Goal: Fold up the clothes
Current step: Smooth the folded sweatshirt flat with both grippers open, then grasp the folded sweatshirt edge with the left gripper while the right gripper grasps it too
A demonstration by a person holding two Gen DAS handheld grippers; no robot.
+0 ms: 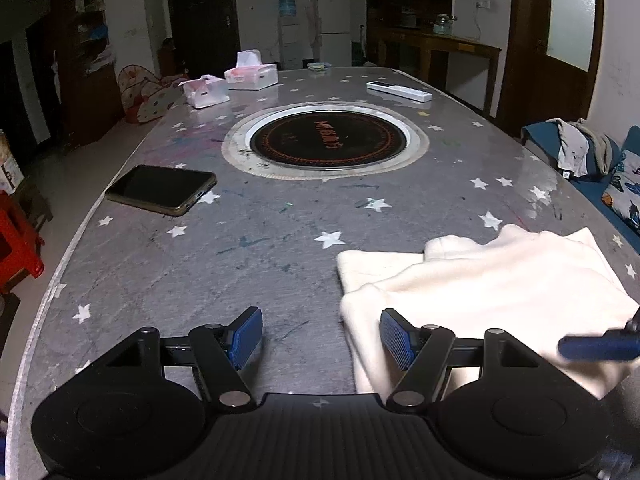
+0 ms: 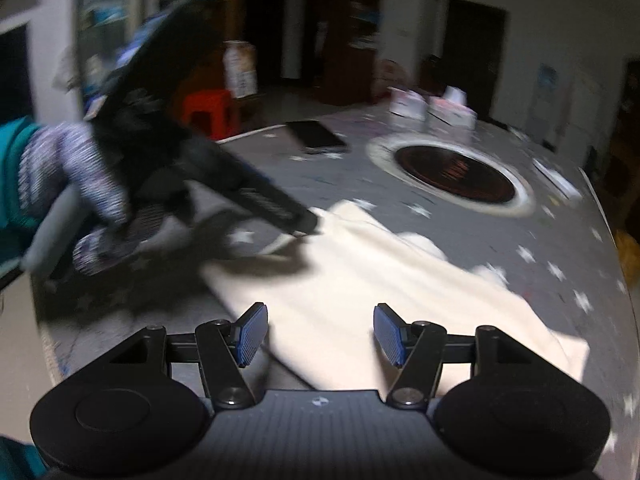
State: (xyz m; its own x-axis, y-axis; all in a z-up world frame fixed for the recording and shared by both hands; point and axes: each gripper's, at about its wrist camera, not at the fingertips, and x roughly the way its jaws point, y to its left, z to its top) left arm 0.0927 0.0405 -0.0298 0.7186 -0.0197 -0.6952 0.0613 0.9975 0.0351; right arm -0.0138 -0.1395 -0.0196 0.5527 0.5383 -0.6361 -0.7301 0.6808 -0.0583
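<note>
The cream garment point(image 1: 480, 288) lies partly doubled over on the tabletop point(image 1: 248, 248), just ahead and rightward of the left claw point(image 1: 320, 338) and directly beneath the right claw point(image 2: 320, 334), both spread and empty, the right being nearer.

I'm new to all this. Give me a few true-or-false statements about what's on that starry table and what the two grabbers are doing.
1. The cream garment lies on the table. True.
2. The left gripper is clamped on the garment. False: its jaws stand open, holding nothing.
3. A dark phone lies on the table, apart from the garment. True.
4. The right gripper is shut. False: its jaws are open above the garment.
5. The round cooktop has a pot on it. False: nothing stands on it.
</note>
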